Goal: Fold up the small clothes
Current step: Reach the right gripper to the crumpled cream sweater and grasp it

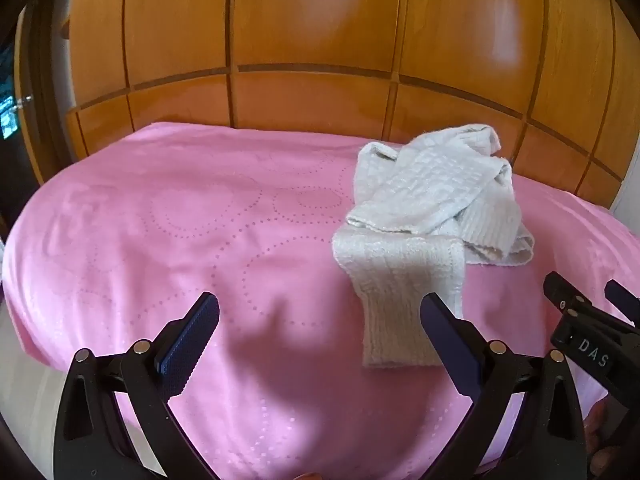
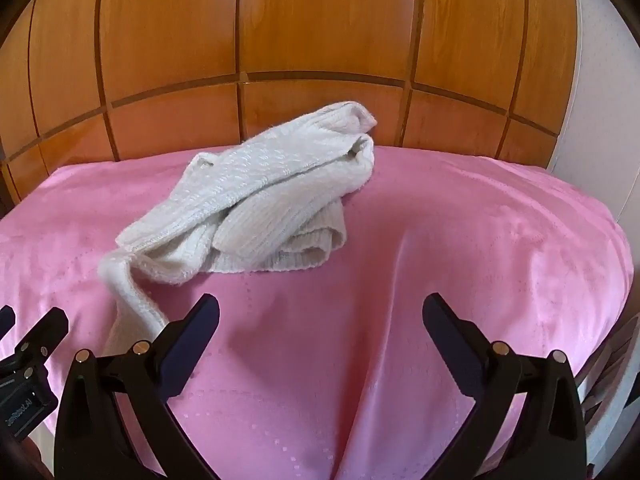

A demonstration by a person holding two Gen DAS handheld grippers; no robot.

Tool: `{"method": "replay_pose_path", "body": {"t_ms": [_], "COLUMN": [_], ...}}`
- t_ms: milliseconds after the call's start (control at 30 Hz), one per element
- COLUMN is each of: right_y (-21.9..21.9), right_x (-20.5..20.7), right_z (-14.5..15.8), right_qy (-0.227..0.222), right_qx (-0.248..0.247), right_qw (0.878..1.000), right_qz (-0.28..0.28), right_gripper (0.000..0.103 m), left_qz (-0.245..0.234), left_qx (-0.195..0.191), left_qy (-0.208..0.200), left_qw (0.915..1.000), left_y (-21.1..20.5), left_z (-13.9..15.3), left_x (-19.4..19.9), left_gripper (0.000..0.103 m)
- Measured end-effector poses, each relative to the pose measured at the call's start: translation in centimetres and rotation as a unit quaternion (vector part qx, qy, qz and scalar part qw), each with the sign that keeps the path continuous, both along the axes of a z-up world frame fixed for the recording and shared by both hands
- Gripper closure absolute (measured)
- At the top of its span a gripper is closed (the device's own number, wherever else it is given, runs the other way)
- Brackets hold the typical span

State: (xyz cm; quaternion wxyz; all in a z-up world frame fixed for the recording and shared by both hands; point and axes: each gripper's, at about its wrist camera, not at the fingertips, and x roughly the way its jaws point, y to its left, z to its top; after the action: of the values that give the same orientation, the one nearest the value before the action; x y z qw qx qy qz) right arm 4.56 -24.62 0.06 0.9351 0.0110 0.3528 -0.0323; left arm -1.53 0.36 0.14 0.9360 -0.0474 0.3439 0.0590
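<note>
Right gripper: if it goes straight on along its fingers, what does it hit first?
Probably the bare pink bedspread: the open right gripper points down at it. The white knit garment lies left of that line.

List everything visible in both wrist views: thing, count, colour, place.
knit garment: one, cream-white, crumpled on the blanket, a sleeve trailing toward the tools
blanket: one, pink with dotted circles, covering the bed
wardrobe: one, orange-brown wooden panels, behind the bed
wall: white, far right
left tool: one, black with blue pads, open, above the blanket
right tool: one, black, open, nothing between its fingers
</note>
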Motion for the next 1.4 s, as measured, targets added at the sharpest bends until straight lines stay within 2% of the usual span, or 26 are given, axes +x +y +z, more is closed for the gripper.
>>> {"method": "replay_pose_path", "body": {"t_ms": [300, 467, 700, 767, 833, 867, 933, 1000, 1100, 1267, 1333, 1400], "right_y": [0.3, -0.4, -0.8, -1.1, -1.5, -1.7, -2.0, -1.9, -0.8, 0.8, 1.5, 1.6], "right_x": [-0.7, -1.2, -0.5, 0.1, 1.2, 1.8, 3.6, 5.9, 8.9, 15.5, 17.1, 17.9], "right_z": [0.2, 0.7, 0.7, 1.0, 1.7, 2.1, 2.7, 2.7, 1.9, -2.4, -3.3, -3.4], "right_qy": [-0.001, -0.009, -0.002, -0.003, 0.001, 0.002, 0.007, 0.023, 0.045, 0.124, 0.128, 0.132], "right_qx": [0.013, 0.038, 0.058, 0.078, 0.112, 0.132, 0.179, 0.224, 0.248, 0.299, 0.296, 0.302], "right_qw": [1.000, 0.999, 0.997, 0.995, 0.991, 0.988, 0.979, 0.968, 0.959, 0.940, 0.941, 0.939], "right_qz": [0.023, 0.027, 0.048, 0.060, 0.076, 0.083, 0.099, 0.114, 0.126, 0.107, 0.103, 0.100], "right_gripper": [0.002, 0.002, 0.002, 0.009, 0.026, 0.030, 0.044, 0.050, 0.053, 0.057, 0.073, 0.079], "left_qz": [0.010, 0.007, 0.005, 0.002, -0.007, -0.009, -0.015, -0.022, -0.037, -0.062, -0.067, -0.069], "left_qx": [0.003, 0.006, -0.002, -0.009, -0.021, -0.028, -0.042, -0.050, -0.055, -0.056, -0.054, -0.051], "left_qy": [-0.003, -0.008, 0.007, 0.014, 0.018, 0.017, 0.012, 0.007, 0.004, 0.008, 0.005, 0.014], "left_qw": [0.9999, 0.9999, 1.0000, 0.9999, 0.9996, 0.9994, 0.9989, 0.9985, 0.9978, 0.9965, 0.9963, 0.9962], "left_y": [0.5, 0.2, 0.3, 0.4, 0.6, 0.6, 0.8, 0.8, 0.5, -0.1, -0.1, -0.2], "left_z": [0.5, 0.5, -0.4, -1.0, -1.5, -1.7, -1.8, -2.0, -2.3, -2.8, -2.9, -3.2], "left_x": [-0.7, -1.0, -0.5, -0.2, 0.2, 0.3, 0.4, 0.3, 0.3, 0.4, 0.3, 0.4], "left_gripper": [0.003, 0.003, 0.003, 0.003, 0.003, 0.003, 0.003, 0.003, 0.003, 0.003, 0.003, 0.003]}}
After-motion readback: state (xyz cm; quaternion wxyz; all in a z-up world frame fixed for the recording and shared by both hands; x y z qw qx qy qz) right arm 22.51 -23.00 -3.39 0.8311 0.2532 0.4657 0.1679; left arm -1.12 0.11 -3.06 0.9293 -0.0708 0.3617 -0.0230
